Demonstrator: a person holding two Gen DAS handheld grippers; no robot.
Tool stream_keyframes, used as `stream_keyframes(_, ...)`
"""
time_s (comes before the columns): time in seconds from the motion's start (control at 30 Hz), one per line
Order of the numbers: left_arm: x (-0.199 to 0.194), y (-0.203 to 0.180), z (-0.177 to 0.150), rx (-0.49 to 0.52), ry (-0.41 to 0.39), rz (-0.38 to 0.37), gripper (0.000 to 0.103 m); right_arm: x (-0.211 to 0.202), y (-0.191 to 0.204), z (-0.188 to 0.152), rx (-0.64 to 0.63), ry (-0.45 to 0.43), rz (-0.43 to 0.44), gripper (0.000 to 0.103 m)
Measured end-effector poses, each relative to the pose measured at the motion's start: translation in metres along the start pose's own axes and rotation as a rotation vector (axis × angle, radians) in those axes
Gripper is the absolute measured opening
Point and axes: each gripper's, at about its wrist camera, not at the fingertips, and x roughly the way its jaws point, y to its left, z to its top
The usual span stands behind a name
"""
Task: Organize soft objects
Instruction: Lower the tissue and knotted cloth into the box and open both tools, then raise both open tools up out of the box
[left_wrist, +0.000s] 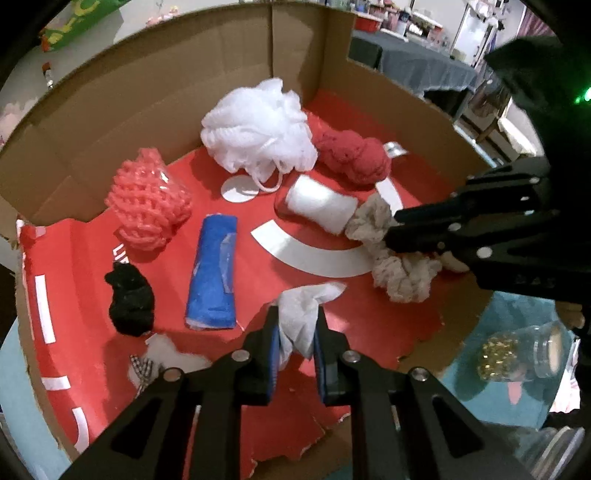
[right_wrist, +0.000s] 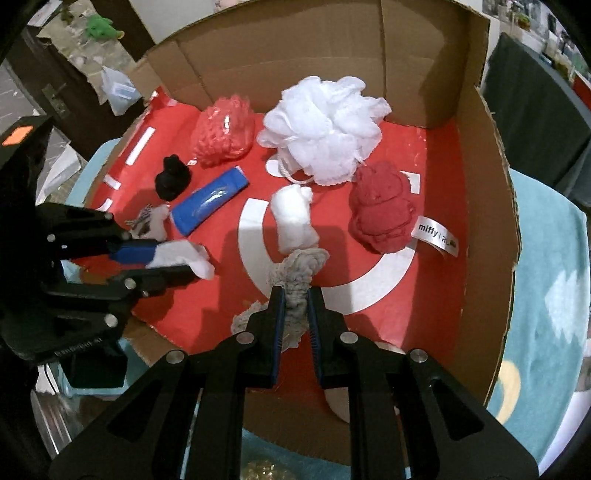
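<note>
My left gripper is shut on a white tissue above the red floor of an open cardboard box; it shows too in the right wrist view. My right gripper is shut on a beige knitted scrunchie, also in the left wrist view. In the box lie a white mesh pouf, a red knit bundle, a pink net sponge, a blue roll, a black cloth lump and a white roll.
A small white scrap with checked ribbon lies at the box's near left. A glass jar of gold bits stands outside on the teal cloth. The box walls rise at the back and sides.
</note>
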Motion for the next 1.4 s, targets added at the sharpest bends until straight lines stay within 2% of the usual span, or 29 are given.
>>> stream_keyframes(0.3,0.002,-0.004,0.005,0.001,0.015,-0.001,0.017,0.005,-0.007,0.003,0.028,0.027,-0.015,0.013)
stream_keyframes(0.47,0.002,-0.004,0.008,-0.006,0.019,-0.003,0.022,0.007,-0.008,0.004,0.034,0.031,-0.017,0.014)
stream_keyframes(0.63,0.003,-0.006,0.009,-0.003,0.017,-0.001,0.033,0.006,-0.006,0.004,0.03,0.031,-0.02,0.015)
stream_keyframes(0.77,0.003,-0.007,0.009,-0.006,0.015,0.001,0.034,0.007,-0.005,0.003,0.027,0.03,-0.025,0.015)
stream_keyframes(0.83,0.004,-0.007,0.009,-0.014,0.011,0.001,0.037,0.006,-0.005,0.003,0.026,0.028,-0.029,0.016)
stream_keyframes(0.93,0.0,-0.004,0.008,-0.031,-0.004,0.004,0.046,0.006,-0.005,0.004,0.03,0.025,-0.033,0.028)
stream_keyframes(0.97,-0.002,-0.003,0.007,-0.04,-0.013,0.002,0.047,0.006,-0.005,0.004,0.03,0.023,-0.034,0.042)
stream_keyframes(1.0,-0.004,-0.002,0.007,-0.051,-0.022,-0.003,0.049,0.006,-0.006,0.004,0.03,0.019,-0.036,0.061)
stream_keyframes(1.07,-0.009,0.001,0.005,-0.071,-0.036,-0.007,0.054,0.002,-0.003,0.003,0.03,-0.005,0.001,0.062)
stream_keyframes(1.13,-0.015,0.004,0.004,-0.093,-0.055,-0.006,0.066,-0.001,0.001,0.004,0.025,-0.012,-0.038,0.062)
stream_keyframes(1.27,-0.033,0.014,-0.006,-0.163,-0.106,0.002,0.079,-0.011,0.008,0.004,0.022,-0.031,-0.058,0.062)
stream_keyframes(1.4,-0.049,0.02,-0.02,-0.224,-0.148,0.017,0.089,-0.028,0.018,-0.002,0.009,-0.071,-0.115,0.072)
